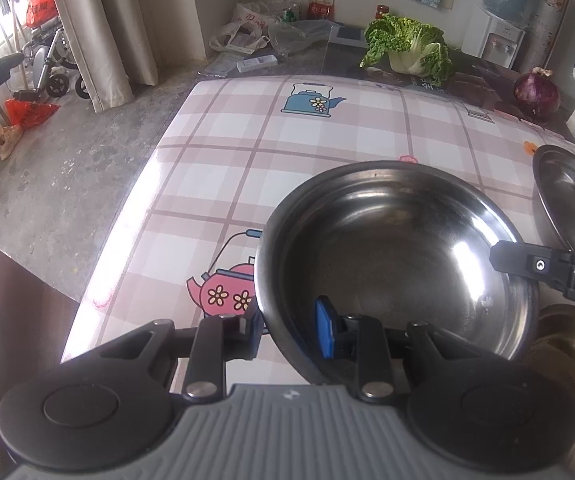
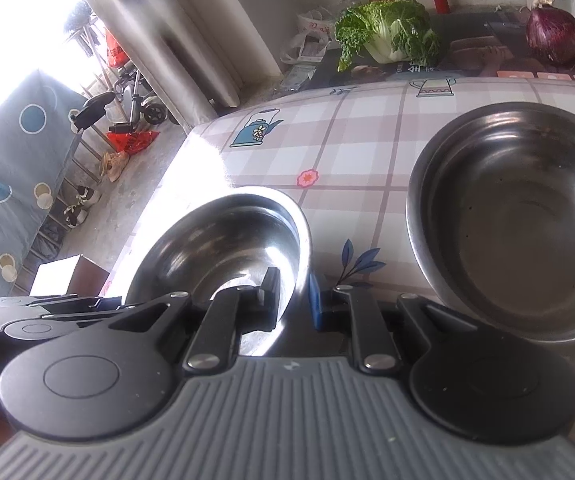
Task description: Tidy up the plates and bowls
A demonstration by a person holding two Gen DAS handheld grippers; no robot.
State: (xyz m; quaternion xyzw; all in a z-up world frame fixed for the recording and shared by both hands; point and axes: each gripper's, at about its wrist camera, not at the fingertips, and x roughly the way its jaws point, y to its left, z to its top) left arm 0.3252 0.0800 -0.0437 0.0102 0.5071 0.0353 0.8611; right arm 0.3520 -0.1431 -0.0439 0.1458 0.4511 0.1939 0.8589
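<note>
both claws clamped on same steel bowl [image 1: 399,256] rim: left claw [image 1: 291,334] near edge, right claw [image 2: 293,300] at side, second steel dish [image 2: 519,224] beside it on checked surface [image 1: 287,148], cabbage [image 1: 411,50] at back

Ahead of the black grippers' blue pads [image 1: 324,328], silvery steel bowls [image 1: 395,256] sit on a pink-and-white checked tablecloth [image 1: 287,152] printed with blue and pink kettles, beyond them green cabbage [image 1: 411,50] and a purple onion [image 1: 536,94].
</note>
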